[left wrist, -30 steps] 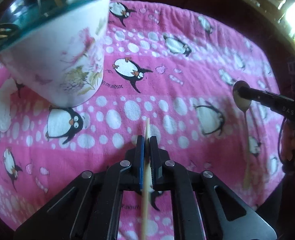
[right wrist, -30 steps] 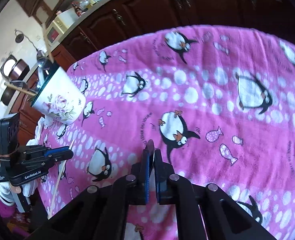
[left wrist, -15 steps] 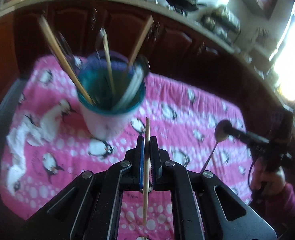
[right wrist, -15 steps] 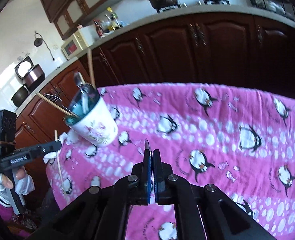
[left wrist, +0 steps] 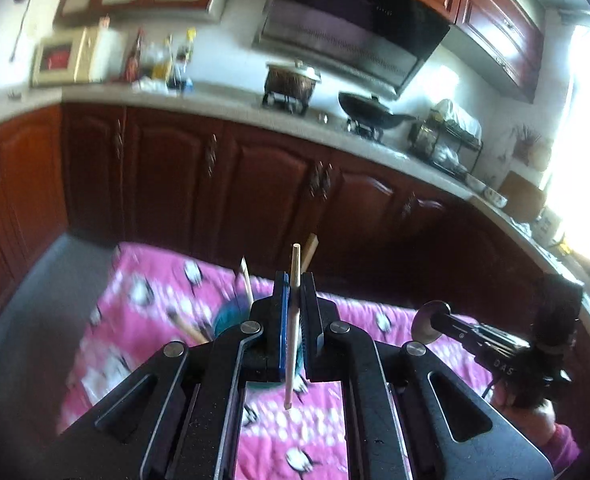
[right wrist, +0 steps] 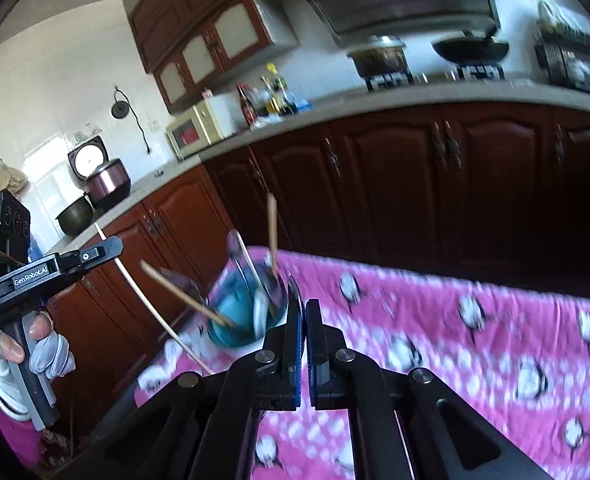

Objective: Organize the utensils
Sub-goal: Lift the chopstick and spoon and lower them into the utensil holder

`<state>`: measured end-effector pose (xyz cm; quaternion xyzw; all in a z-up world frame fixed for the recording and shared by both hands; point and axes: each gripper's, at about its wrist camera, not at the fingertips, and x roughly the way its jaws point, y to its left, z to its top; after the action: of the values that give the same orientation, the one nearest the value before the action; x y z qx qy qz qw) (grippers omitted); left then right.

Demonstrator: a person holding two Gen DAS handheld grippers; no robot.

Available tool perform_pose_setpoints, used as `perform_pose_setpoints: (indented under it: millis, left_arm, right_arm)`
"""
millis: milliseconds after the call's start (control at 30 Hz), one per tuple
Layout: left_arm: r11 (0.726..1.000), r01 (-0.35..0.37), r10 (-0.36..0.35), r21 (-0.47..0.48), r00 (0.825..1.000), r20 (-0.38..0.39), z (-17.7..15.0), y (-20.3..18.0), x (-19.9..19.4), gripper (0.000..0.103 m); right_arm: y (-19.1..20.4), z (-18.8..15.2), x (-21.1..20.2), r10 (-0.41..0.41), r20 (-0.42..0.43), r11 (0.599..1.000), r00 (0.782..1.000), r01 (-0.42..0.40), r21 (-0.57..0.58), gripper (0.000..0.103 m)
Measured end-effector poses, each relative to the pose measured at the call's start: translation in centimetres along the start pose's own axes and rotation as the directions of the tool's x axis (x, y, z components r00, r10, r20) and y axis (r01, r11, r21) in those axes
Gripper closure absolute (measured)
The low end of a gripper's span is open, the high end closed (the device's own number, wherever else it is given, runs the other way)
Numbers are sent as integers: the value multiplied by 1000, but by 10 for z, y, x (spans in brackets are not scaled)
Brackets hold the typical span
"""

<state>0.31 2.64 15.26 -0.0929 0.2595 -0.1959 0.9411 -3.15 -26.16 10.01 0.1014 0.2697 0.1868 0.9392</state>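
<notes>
Chopstick [left wrist: 293,320] is seen clamped between the nearly closed pads of the left gripper [left wrist: 293,312], standing upright, both ends free. Only in the left wrist view is that grip seen head-on; the cup [left wrist: 231,316] there is mostly hidden behind the gripper body, with just a teal rim and three stick ends sticking out. In the right wrist view the cup [right wrist: 247,316] is shown far better: teal inside, blurred, set at the left end of the pink penguin cloth [right wrist: 475,344], holding two wooden chopsticks, a spoon-like metal handle and some other blurred utensils; an exact count cannot be given. From that view the left gripper [right wrist: 107,246] is seen from the side, held by a gloved hand [right wrist: 35,344] left of and above the cup, the chopstick [right wrist: 151,308] slanting down from it.

The right gripper [right wrist: 303,308] is closed tight; a thin dark edge is seen in the slit between the pads. In the left wrist view a round metal spoon bowl [left wrist: 425,326] is seen at the tip of the right gripper [left wrist: 447,326], held over the right of the cloth [left wrist: 143,312]. Two grippers and one cup are counted. Stove pots are seen behind on the counter [right wrist: 415,96].
</notes>
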Motion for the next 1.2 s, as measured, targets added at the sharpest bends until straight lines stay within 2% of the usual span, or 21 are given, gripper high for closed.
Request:
perform_pose_setpoints:
  millis: [233,400,600,733,1200]
  left_arm:
    - [994,-101,97,50,993,69,10,6,18,99]
    - [992,-123,121,41,992,34,-2,10,39,99]
    - [991,-130,130,26,991,-5,-15,15,53,99]
    - [991,-133,134,30,991,-24,-22,15,56,99]
    - [989,-144,145,20,987,-74,-46,14,69,99]
  right_arm:
    - [29,35,31,-62,67,997,996,65,-48,102]
    - [48,43,59,-103,85,989,991,111,-94,101]
    - [73,34,88,-130,95,969,987,147,-200,102]
    - [79,22,102,-133,68,959,989,146,-242,101]
    - [59,-16,114,-101,-73,977,992,85,-194,100]
